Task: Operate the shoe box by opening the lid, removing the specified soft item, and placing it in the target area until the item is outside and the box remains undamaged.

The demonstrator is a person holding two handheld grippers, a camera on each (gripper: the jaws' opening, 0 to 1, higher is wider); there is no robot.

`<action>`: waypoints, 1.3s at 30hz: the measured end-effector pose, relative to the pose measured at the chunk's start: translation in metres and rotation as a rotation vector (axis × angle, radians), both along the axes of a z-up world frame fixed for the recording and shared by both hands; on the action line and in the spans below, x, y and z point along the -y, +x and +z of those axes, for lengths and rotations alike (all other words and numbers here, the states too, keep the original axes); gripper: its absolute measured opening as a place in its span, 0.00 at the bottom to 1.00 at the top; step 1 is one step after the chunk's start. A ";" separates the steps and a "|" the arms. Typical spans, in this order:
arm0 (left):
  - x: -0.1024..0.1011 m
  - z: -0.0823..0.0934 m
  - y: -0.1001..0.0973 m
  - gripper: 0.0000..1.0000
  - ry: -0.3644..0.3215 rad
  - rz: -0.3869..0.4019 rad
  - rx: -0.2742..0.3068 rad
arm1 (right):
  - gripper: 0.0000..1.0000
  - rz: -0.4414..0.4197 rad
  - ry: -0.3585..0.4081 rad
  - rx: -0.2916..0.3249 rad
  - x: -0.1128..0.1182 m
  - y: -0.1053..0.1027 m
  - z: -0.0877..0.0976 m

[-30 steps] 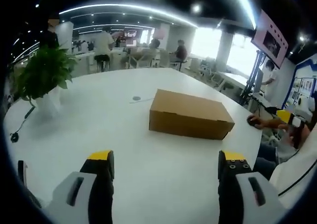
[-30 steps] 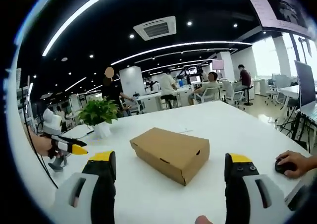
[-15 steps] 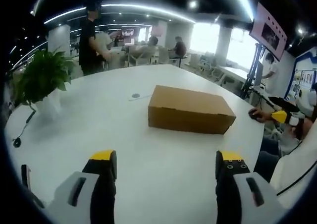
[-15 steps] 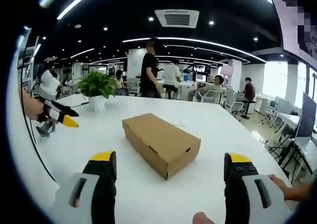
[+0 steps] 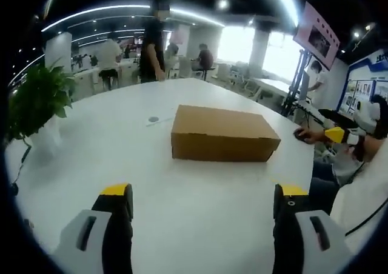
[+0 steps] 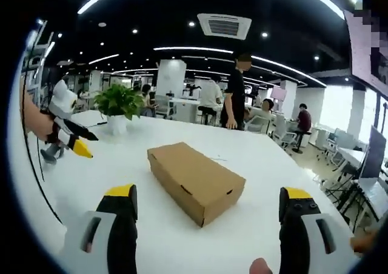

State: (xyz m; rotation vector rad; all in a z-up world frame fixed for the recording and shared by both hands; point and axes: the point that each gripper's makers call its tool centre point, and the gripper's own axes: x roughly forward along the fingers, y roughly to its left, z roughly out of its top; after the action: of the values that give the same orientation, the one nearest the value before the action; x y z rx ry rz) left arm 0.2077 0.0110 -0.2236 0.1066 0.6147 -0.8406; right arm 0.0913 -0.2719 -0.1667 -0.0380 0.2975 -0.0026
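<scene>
Closed shoe box point(image 5: 222, 133) on white table point(image 5: 109, 140); office behind; both grippers wide.

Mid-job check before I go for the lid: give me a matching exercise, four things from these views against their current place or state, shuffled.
Things:
1. shoe box
2. potted plant
3. left gripper
4. person in black

States:
A. jaws apart, holding nothing
B. standing beyond the table
C. lid shut, lying on the white table
D. on the table's far left part in the right gripper view

Pairs: 1-C, 2-D, 3-A, 4-B
</scene>
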 end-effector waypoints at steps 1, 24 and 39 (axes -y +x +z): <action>0.004 0.003 0.000 0.99 -0.009 -0.012 0.000 | 1.00 0.006 0.017 0.014 -0.001 0.001 0.002; 0.016 -0.001 0.038 0.96 -0.037 -0.117 0.026 | 1.00 0.000 0.108 -0.141 -0.017 0.025 0.009; 0.033 0.019 0.063 0.81 -0.154 -0.015 0.058 | 0.97 -0.019 0.100 -0.147 0.004 0.027 -0.010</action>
State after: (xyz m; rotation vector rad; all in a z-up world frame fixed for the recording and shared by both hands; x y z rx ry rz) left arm 0.2708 -0.0217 -0.2050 -0.0044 0.4932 -0.8931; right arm 0.1181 -0.2760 -0.1768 0.0644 0.4449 -0.0036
